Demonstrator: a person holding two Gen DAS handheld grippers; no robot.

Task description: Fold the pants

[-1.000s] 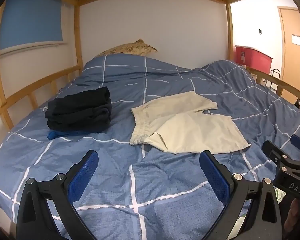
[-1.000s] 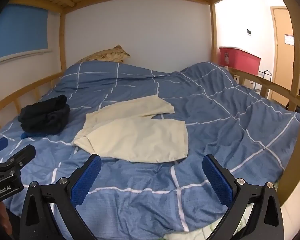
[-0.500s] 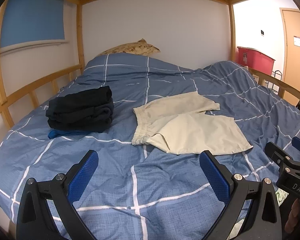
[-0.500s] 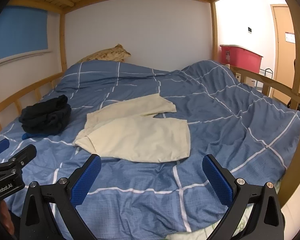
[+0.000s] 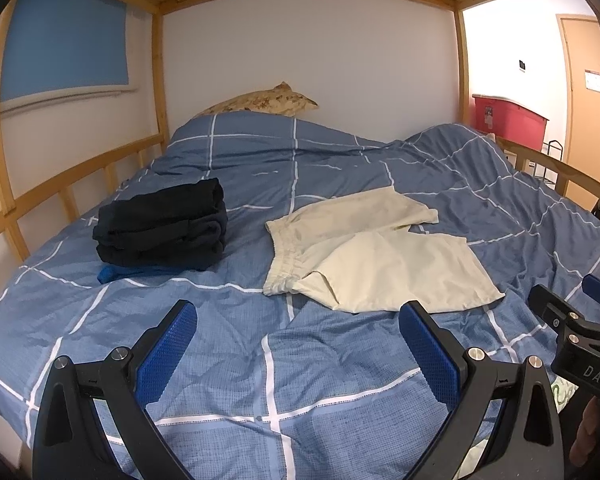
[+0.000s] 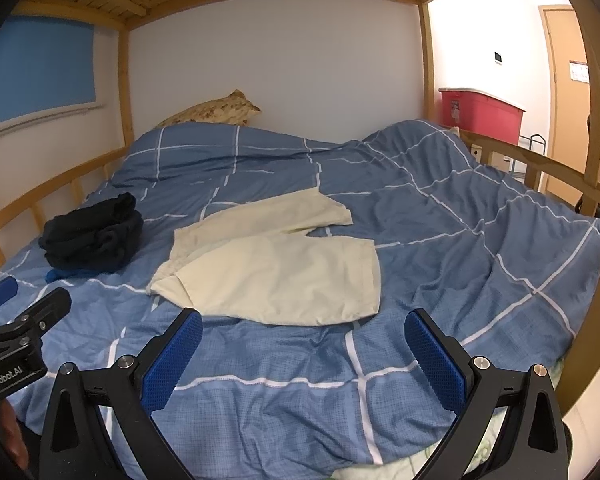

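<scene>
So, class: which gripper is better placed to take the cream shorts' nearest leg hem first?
Probably the right gripper: the cream shorts lie straight ahead of its open jaws, whereas they sit right of the left gripper.

Blue garment [image 5: 112, 273] is mostly buried under the dark pile [image 5: 162, 226]; pillow [image 5: 266, 100] at 12 o'clock is half hidden behind the duvet [image 5: 268, 380].

Even, soft indoor light, sharp focus, strong fisheye bending with dark corners.

Black tongs [image 5: 298, 334], blue textured pads [image 5: 166, 354], silver screws, white lettering
</scene>
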